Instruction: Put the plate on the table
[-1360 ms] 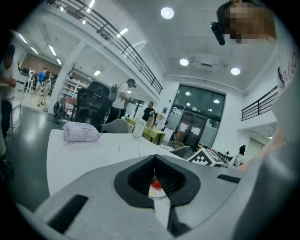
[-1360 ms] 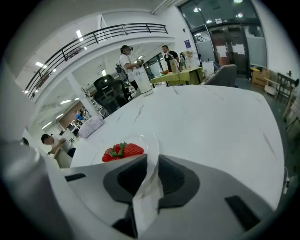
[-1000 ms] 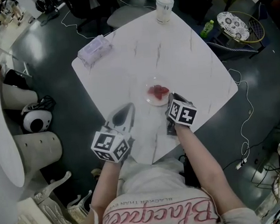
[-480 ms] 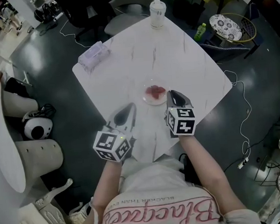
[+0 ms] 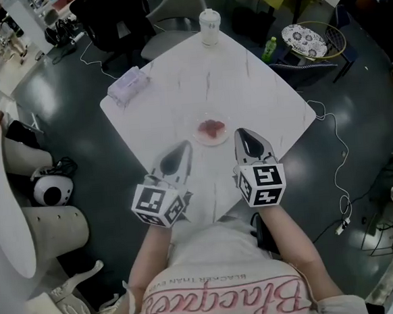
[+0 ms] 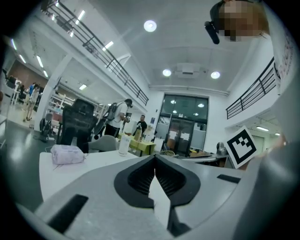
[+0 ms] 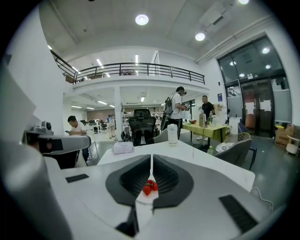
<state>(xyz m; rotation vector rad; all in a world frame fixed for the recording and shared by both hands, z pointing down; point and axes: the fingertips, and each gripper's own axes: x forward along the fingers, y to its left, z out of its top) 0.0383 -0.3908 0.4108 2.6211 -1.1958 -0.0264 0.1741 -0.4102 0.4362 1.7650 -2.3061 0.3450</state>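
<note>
Change: the right gripper (image 5: 248, 142) has been drawn back toward the person. A second ago its jaw tips were at the near rim of the small round pale plate (image 5: 201, 136); now a strip of bare tabletop is seen between them.
Plate position: the plate is left flat on the white marble-look square table (image 5: 266, 93), near the middle of its near half, just ahead and left of the right gripper's tips. No shift of the plate on the table is noted over the last second.
Meaning for the task: the plate is judged to be set down and released, so the placing appears finished, with only the withdrawal left.
Right claw: its jaws are seen brought together to a thin slit and nothing is held. The plate is only glimpsed through that slit, lying farther off on the table.
Left claw: the left gripper (image 5: 174, 163) is held low over the table's near edge, well apart from the plate, with its jaws closed on nothing.
Plate appearance: it is shallow, thin-rimmed and possibly translucent. A small cluster of red strawberry pieces (image 5: 212, 126) is carried at its centre, and the rest of its surface is bare.
</note>
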